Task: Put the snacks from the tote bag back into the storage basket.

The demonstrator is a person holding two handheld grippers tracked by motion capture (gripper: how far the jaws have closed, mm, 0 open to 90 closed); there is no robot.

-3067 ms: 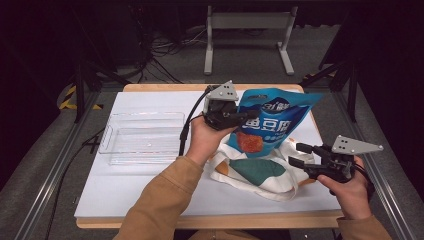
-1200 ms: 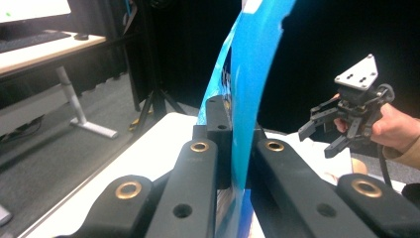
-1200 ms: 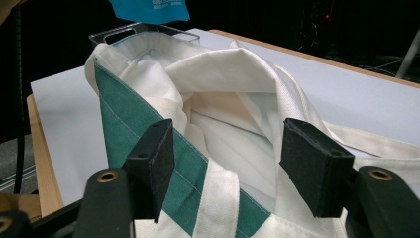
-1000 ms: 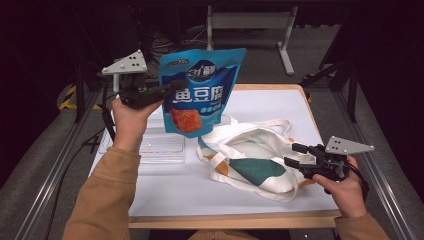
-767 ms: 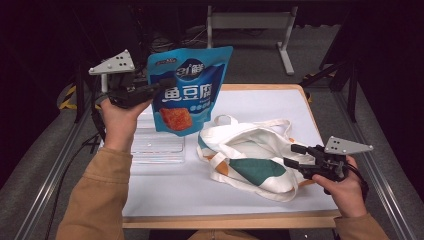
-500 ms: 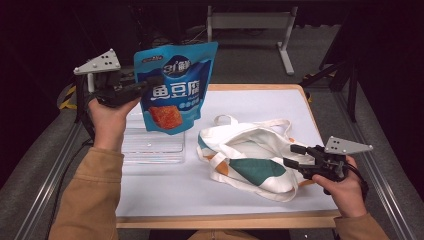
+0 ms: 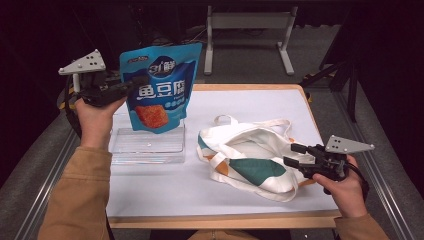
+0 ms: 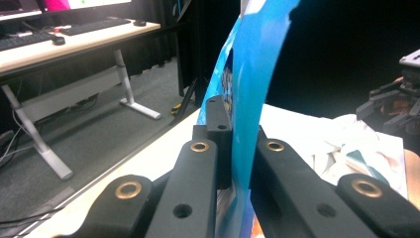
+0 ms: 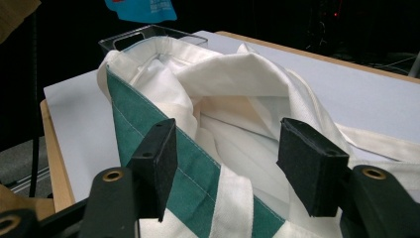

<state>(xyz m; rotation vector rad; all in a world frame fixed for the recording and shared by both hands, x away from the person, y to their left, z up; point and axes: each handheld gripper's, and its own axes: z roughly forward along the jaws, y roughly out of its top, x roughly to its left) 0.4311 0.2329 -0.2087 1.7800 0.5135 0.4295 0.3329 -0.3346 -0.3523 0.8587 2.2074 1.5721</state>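
At the table's near edge, around five o'clock in the high view, the right gripper [image 7: 295,155] sits low in the person's hand with its jaws spread apart, straddling the green-banded rim and a white strap of a tote bag [image 7: 250,160]; the right gripper view shows the pads [image 9: 161,158] on either side of the cloth, not closed on it. The tote bag, white canvas with teal and orange patches, lies slumped and open-mouthed on the white table [image 7: 240,110], its handles trailing toward twelve o'clock. Just beside it at nine o'clock stands a clear plastic bin [image 7: 148,145]. Above the bin, at ten o'clock, the left gripper [image 7: 139,82] is raised, jaws clamped on the side edge of a blue snack pouch [image 7: 160,85], glossy, upright, with white characters and a picture of a reddish-orange square on its face.
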